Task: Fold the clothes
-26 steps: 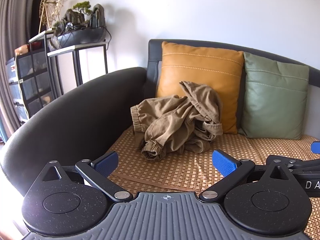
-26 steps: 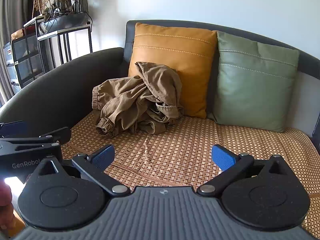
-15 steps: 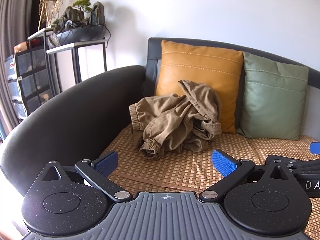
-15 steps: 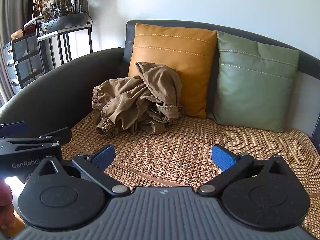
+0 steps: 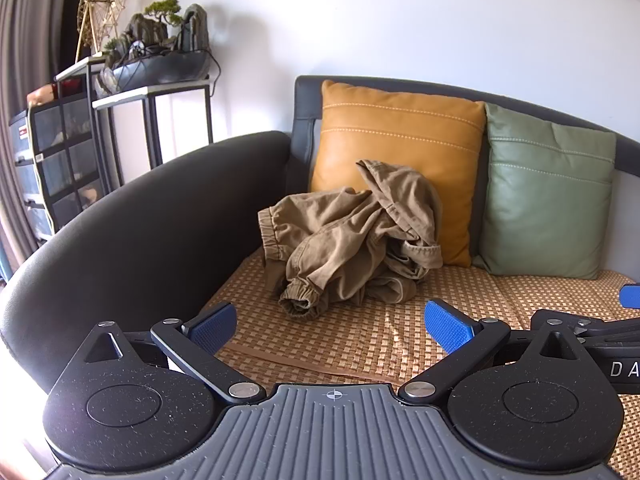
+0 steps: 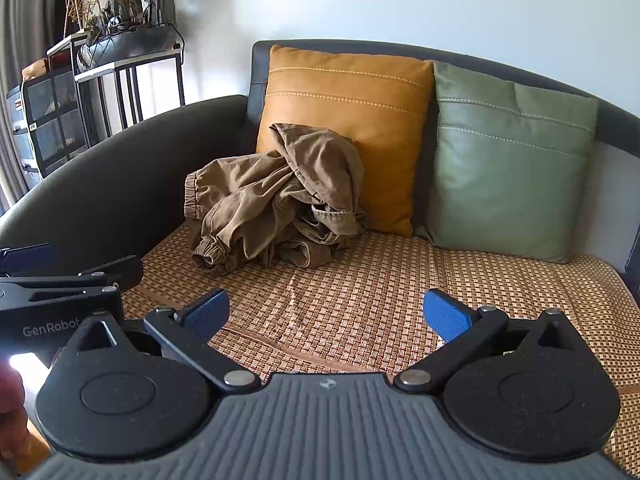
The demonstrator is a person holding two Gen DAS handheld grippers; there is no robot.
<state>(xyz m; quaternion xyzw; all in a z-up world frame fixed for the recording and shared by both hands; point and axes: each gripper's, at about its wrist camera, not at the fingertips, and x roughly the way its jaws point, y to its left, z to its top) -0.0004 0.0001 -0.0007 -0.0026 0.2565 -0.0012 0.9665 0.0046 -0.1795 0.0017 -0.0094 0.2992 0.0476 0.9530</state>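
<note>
A crumpled khaki garment (image 5: 352, 240) (image 6: 276, 208) with elastic cuffs lies heaped on the woven sofa mat (image 5: 360, 336) (image 6: 380, 292), leaning on the mustard cushion (image 5: 400, 140) (image 6: 348, 92). My left gripper (image 5: 331, 326) is open over the mat's front part, well short of the garment, with nothing between its blue pads. My right gripper (image 6: 328, 314) is open too, empty, beside the left one and further right. Each view shows the other gripper's body at its edge.
A green cushion (image 5: 548, 200) (image 6: 508, 160) stands right of the mustard one. The dark sofa armrest (image 5: 140, 220) (image 6: 112, 184) curves along the left. Beyond it stand black shelves (image 5: 60, 152) with a rock planter (image 5: 156, 60). A white wall is behind.
The left view has dipped slightly, so the garment and cushions sit a little higher in it. The right view is unchanged. Both grippers stay wide open.
</note>
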